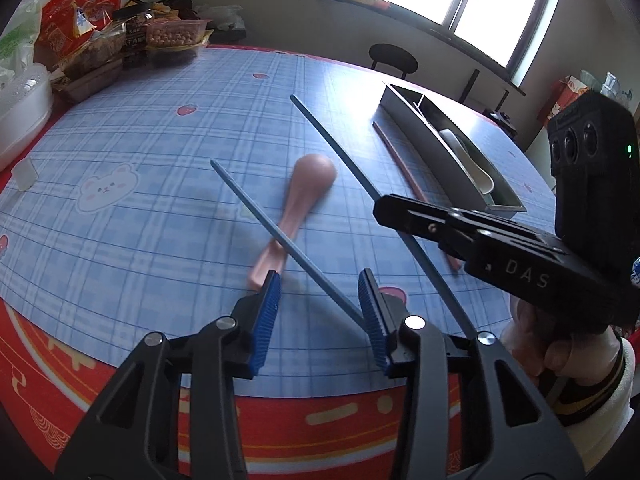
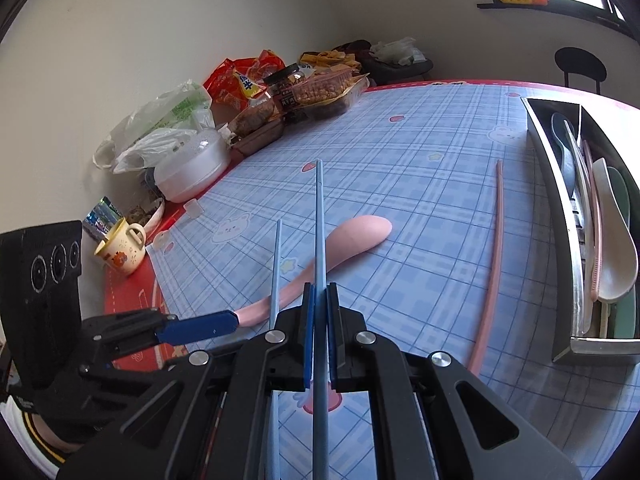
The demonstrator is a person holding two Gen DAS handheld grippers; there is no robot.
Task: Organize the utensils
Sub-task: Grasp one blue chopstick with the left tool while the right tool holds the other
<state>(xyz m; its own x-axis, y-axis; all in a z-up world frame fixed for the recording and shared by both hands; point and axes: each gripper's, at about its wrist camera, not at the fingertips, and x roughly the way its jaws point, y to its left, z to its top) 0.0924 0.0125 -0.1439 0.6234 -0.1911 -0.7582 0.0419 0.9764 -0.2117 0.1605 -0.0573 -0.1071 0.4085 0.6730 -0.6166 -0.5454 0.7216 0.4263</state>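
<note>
OK, my right gripper (image 2: pixel 319 304) is clamped tight on one long blue plastic chopstick (image 2: pixel 319 216), holding it above the blue plaid tablecloth (image 2: pixel 420 208). Left gripper (image 1: pixel 318 300) is partly open; the second blue chopstick (image 1: pixel 280 236) runs between its blue ribbed pads (image 1: pixel 267 312), and I can't tell if they touch it. Pink plastic spoon (image 1: pixel 304 196) lies under it. Pink chopstick (image 2: pixel 494 256) lies beside the grey metal utensil tray (image 2: pixel 560 216).

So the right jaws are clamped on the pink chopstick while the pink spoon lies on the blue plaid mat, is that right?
Not quite. The right gripper is clamped on a blue chopstick, as the right wrist view shows. The pink chopstick lies loose beside the metal tray. The pink spoon does lie on the mat.
</note>
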